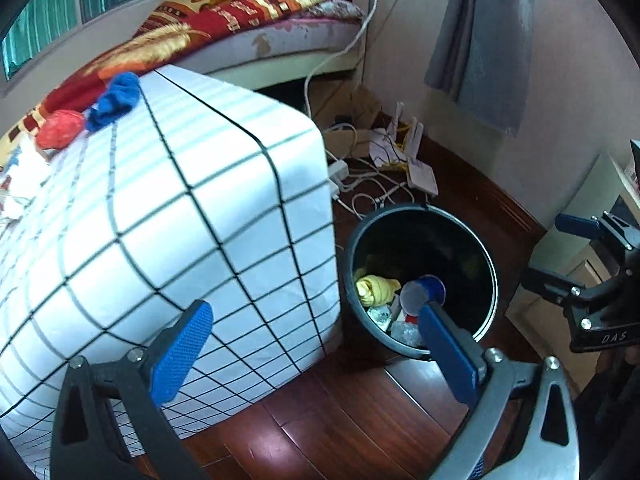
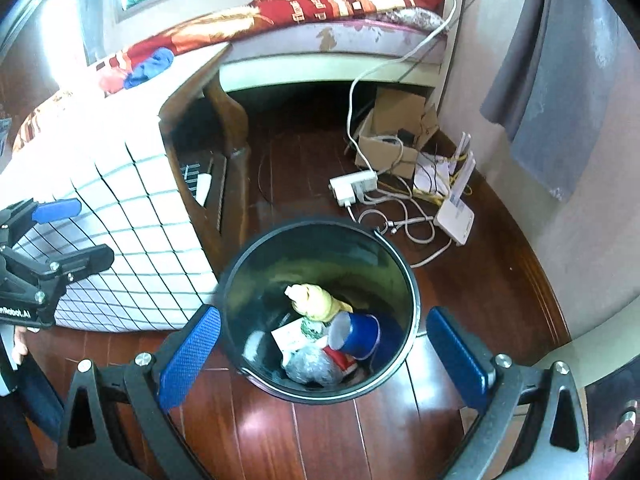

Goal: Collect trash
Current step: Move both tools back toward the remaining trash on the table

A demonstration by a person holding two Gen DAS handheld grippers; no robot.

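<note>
Both of our grippers are spread wide with nothing between the blue pads: the left gripper (image 1: 310,346) hangs over the near corner of the checked surface (image 1: 168,216), the right gripper (image 2: 324,354) above the black bin (image 2: 320,240) on the wooden floor (image 2: 304,436). Inside the bin lie a yellow wad (image 2: 316,300), a blue cup (image 2: 358,334) on its side and crumpled plastic (image 2: 312,364). On the far left of the surface sit a blue rag (image 1: 116,100) and a red ball (image 1: 60,128)
</note>
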